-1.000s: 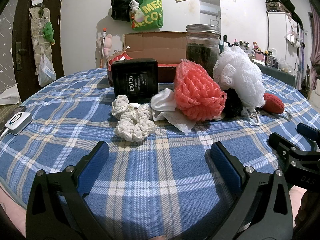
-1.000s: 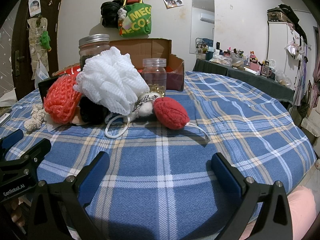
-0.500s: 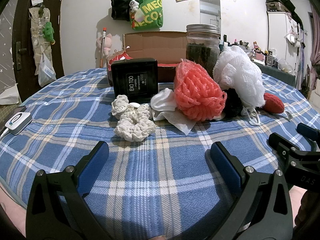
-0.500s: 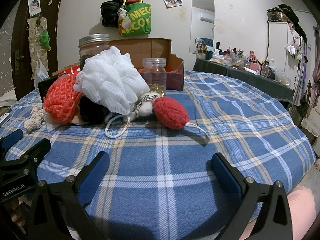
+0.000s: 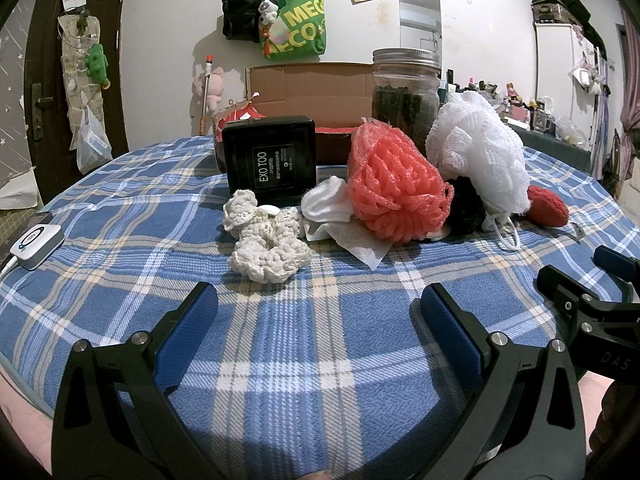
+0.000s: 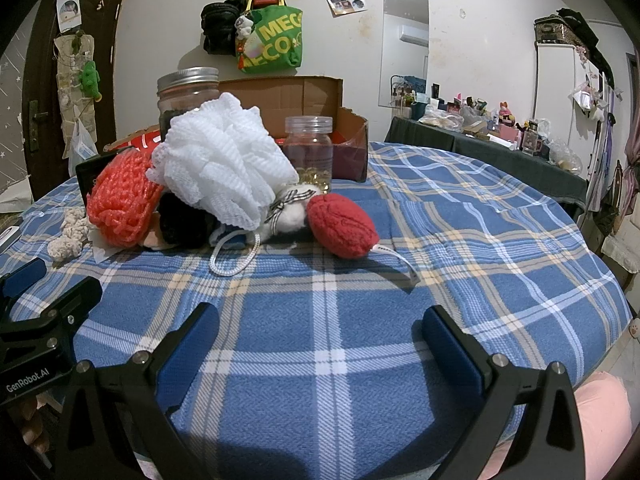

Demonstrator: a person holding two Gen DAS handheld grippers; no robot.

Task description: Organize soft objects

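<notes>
- Tongs: left gripper and right gripper both gape, empty, over plaid cloth.
- Cream crochet piece lies ahead of left gripper; red knit pouch ahead of right.
- Behind, white mesh pouf leans on coral one, perhaps hiding more; black case and jar stand beyond.

Blue plaid table, cream crochet scrunchie, coral mesh pouf, red knitted pouch, black case

The right gripper is hovering wide open over the plaid tablecloth, near the red knitted pouf beside the white mesh loofah.
</notes>
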